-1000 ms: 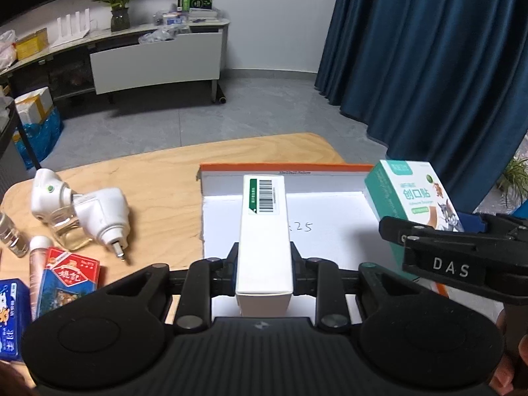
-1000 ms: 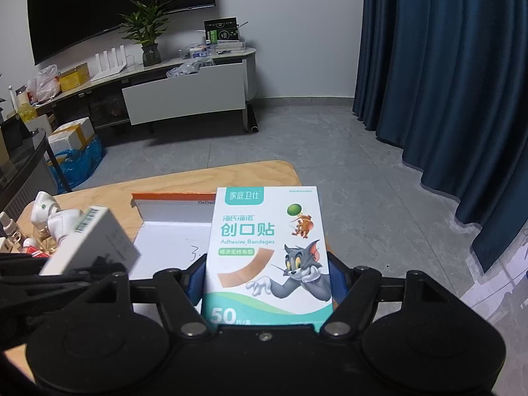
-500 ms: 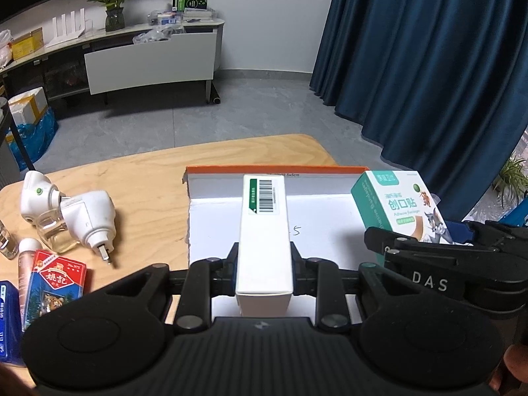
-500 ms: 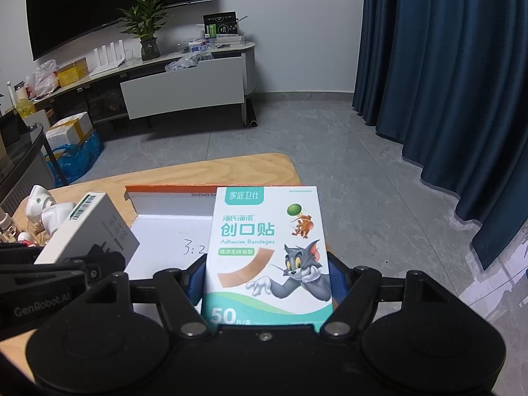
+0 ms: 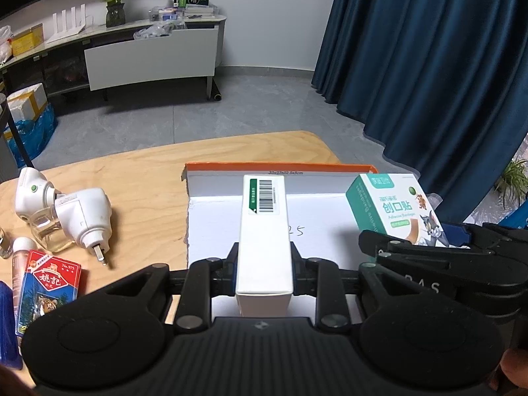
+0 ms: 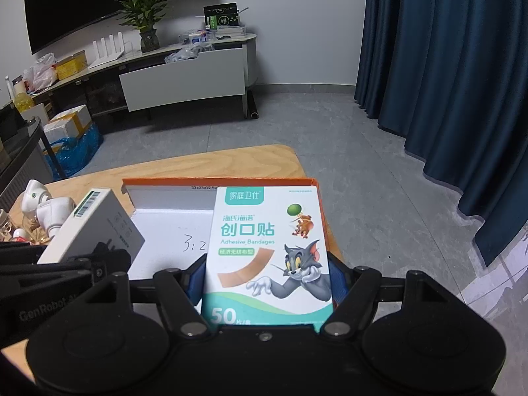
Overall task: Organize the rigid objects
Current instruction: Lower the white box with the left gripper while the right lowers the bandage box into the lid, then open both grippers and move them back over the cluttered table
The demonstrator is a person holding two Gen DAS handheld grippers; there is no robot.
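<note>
The worktop (image 5: 138,178) carries an orange-rimmed white tray (image 5: 330,211) that lies just ahead of and below both pairs of fingers, and as far as its visible floor shows, nothing has been set in it yet. So the sorting looks barely begun: two boxes are in hand over the tray, none is seen put down, and several more things wait outside it.

The left gripper (image 5: 264,264) has its fingers closed on the sides of a long white box (image 5: 264,231) with a barcode label at its far end; the box points forward over the middle of the tray. The right gripper (image 6: 267,280) clamps a wider box of adhesive bandages (image 6: 267,247), its printed face up, over the right part of the tray.

To the left of the left fingers, on bare wood, lie two white plug-in units (image 5: 66,211), a red card pack (image 5: 49,283), a small capped bottle (image 5: 20,254) and a blue packet (image 5: 6,323) at the edge of view.

The main hazard is probably the two grippers themselves: they hang close side by side, so lowering both boxes together could make them knock.
</note>
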